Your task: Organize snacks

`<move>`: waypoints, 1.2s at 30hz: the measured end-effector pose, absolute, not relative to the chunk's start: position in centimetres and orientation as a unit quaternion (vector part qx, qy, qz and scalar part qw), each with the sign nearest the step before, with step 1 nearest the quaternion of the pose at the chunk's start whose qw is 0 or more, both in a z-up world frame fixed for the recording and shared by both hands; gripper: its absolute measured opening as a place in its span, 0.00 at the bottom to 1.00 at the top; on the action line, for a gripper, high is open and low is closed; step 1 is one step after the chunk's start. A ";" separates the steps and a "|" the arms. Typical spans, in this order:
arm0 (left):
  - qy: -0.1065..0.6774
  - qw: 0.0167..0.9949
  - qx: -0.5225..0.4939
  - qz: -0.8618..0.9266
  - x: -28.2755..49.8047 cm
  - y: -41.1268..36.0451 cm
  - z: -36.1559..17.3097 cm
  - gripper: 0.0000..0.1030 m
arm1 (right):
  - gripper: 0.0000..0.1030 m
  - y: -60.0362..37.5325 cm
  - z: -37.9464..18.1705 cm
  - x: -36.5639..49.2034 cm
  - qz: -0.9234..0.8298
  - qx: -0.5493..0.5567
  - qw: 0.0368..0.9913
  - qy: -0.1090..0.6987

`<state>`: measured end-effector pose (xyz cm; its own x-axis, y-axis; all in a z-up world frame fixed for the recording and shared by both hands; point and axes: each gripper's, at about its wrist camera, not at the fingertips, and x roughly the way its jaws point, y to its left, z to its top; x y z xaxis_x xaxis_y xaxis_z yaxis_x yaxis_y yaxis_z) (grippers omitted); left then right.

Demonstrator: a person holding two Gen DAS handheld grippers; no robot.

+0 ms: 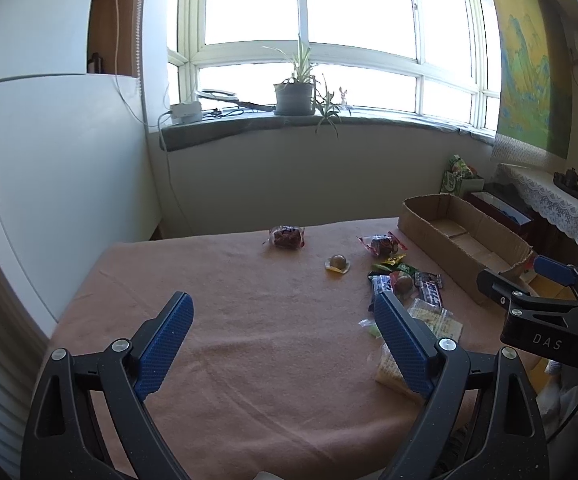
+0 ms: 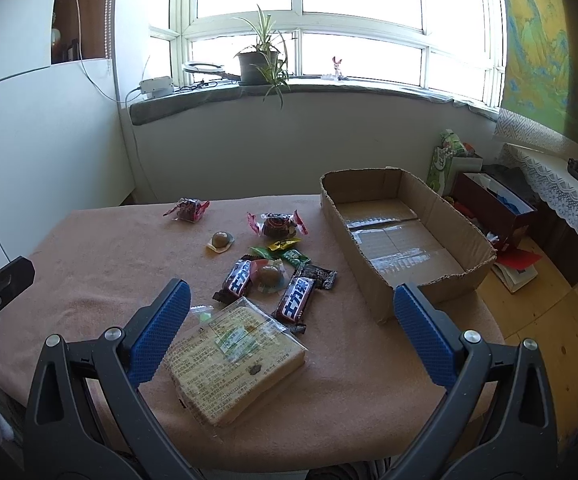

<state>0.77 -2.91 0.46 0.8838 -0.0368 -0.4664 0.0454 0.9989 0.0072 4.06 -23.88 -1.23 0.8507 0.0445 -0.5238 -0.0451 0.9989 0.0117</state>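
Several wrapped snacks lie on the pink-clothed table. A clear-wrapped cracker pack lies nearest, just ahead of my right gripper, which is open and empty above the front edge. Two Snickers bars and small candies lie behind it. A red-wrapped snack lies at the far edge. An open cardboard box stands at the right, holding nothing I can see. My left gripper is open and empty over the table's left half; the snacks lie to its right.
A round wrapped sweet and another red snack lie mid-table. The right gripper's body shows at the left wrist view's right edge. Beyond the table are a windowsill plant, boxes on the floor and a lace-covered shelf.
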 end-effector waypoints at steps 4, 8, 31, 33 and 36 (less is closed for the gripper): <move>0.261 0.965 0.007 -0.038 1.3 -3.2 -0.2 0.89 | 1.00 -24.4 -1.9 4.0 0.040 0.009 0.959 0.282; 0.284 0.956 -0.006 -0.070 2.5 -3.4 -1.3 0.89 | 1.00 -25.3 -3.1 4.7 0.059 0.029 0.951 0.302; 0.457 0.860 -0.013 -0.226 8.7 -5.5 -6.6 0.64 | 0.93 -27.5 -11.9 8.8 0.143 0.159 0.870 0.444; 0.461 0.855 -0.010 -0.236 8.9 -6.2 -6.9 0.64 | 0.92 -27.3 -11.7 8.8 0.146 0.159 0.868 0.446; 0.465 0.851 -0.006 -0.243 9.4 -6.8 -7.3 0.64 | 0.89 -27.1 -11.5 8.8 0.147 0.157 0.866 0.451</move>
<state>9.42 -6.80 -7.25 0.4487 -0.4197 -0.7890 0.4089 0.8815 -0.2363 8.81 -27.09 -11.46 0.5503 0.3966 -0.7348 -0.1133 0.9073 0.4049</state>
